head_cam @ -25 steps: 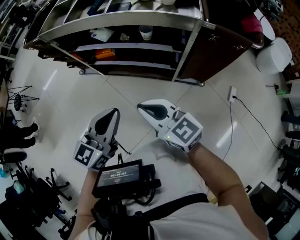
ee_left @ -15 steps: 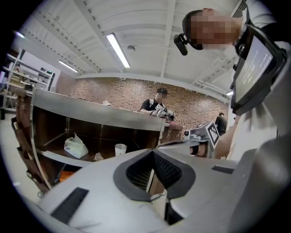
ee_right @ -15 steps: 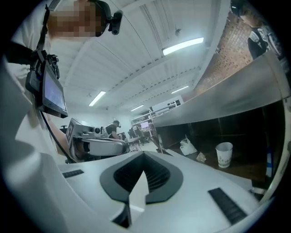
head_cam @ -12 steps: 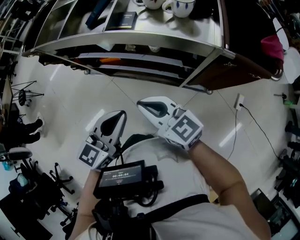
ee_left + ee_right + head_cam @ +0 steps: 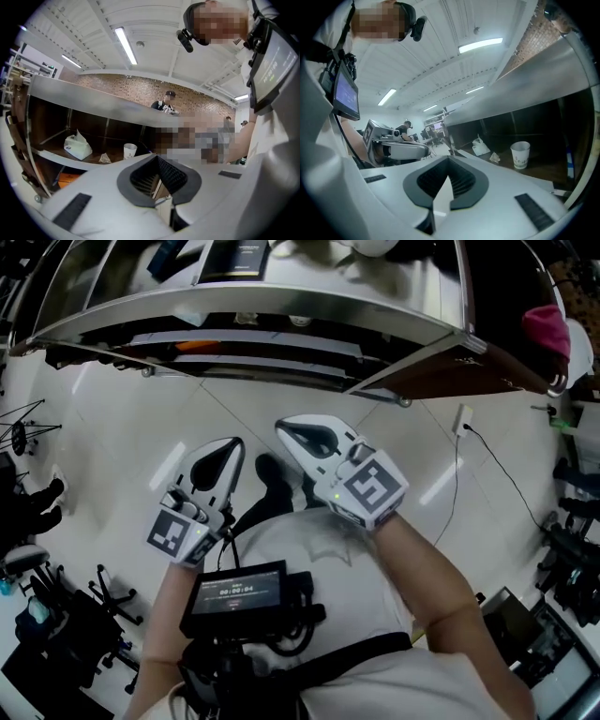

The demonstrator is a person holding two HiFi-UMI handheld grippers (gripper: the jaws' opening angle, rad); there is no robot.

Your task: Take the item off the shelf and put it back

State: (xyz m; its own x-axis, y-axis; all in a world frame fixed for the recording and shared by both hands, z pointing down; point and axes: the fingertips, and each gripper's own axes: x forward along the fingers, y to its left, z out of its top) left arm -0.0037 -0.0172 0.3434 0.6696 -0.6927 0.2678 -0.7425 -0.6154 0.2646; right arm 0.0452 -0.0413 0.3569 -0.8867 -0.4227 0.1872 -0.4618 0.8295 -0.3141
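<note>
Topping the shelf (image 5: 281, 298), a dark book (image 5: 234, 256) shows only in head view.

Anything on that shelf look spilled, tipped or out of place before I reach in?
Nothing is spilled or tipped. The paper cup stands upright on the shelf, and the white bag sits further along. The only oddity is a small crumpled scrap lying loose between them, like litter.

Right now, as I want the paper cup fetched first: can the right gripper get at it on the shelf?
Probably yes: the paper cup stands upright on the shelf with nothing between it and the right gripper. Its jaws are shut and empty, so they would have to open first.
</note>
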